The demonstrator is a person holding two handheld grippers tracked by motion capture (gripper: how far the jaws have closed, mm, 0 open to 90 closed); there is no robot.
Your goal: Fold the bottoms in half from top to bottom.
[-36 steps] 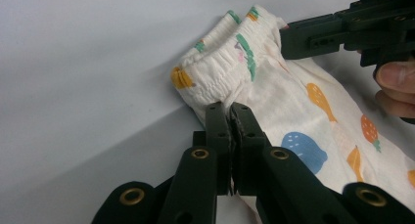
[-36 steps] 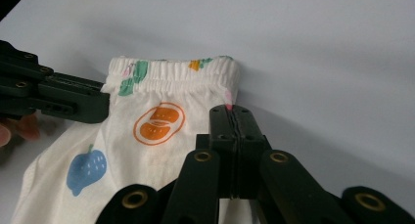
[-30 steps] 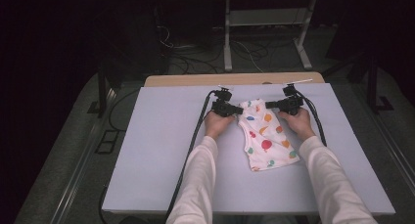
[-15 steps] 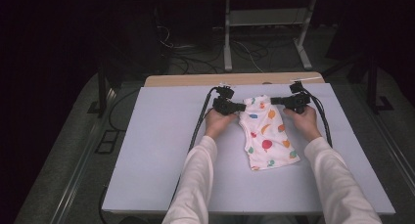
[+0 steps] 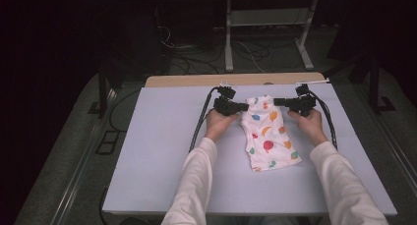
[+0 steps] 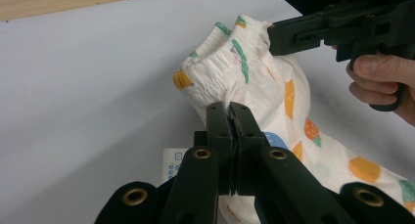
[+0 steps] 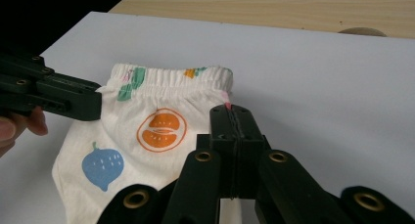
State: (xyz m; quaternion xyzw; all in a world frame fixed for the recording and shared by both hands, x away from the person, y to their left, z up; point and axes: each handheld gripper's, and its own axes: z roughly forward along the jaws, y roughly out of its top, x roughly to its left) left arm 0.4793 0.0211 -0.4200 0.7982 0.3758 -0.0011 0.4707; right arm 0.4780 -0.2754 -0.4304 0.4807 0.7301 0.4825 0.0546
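A small white garment (image 5: 268, 136) printed with coloured fruit lies on the white table cover, its elastic waistband at the far end. My left gripper (image 5: 244, 107) is shut on the waistband's left corner, and the left gripper view shows fabric pinched between its jaws (image 6: 230, 106). My right gripper (image 5: 278, 101) is shut on the right corner, its jaws (image 7: 234, 109) closed over the cloth's edge. The waistband (image 7: 171, 77) hangs stretched between the two, slightly off the table. The garment's lower part rests flat on the cover.
The white cover (image 5: 147, 151) spans most of the table, with a strip of bare wood (image 5: 196, 80) along the far edge. Black cables (image 5: 199, 126) trail from both grippers. A white care label (image 6: 171, 168) sticks out of the garment under the left jaws.
The right gripper has shifted a little to the right, drawing the waistband wider. Both hands have risen slightly with the garment's top end.
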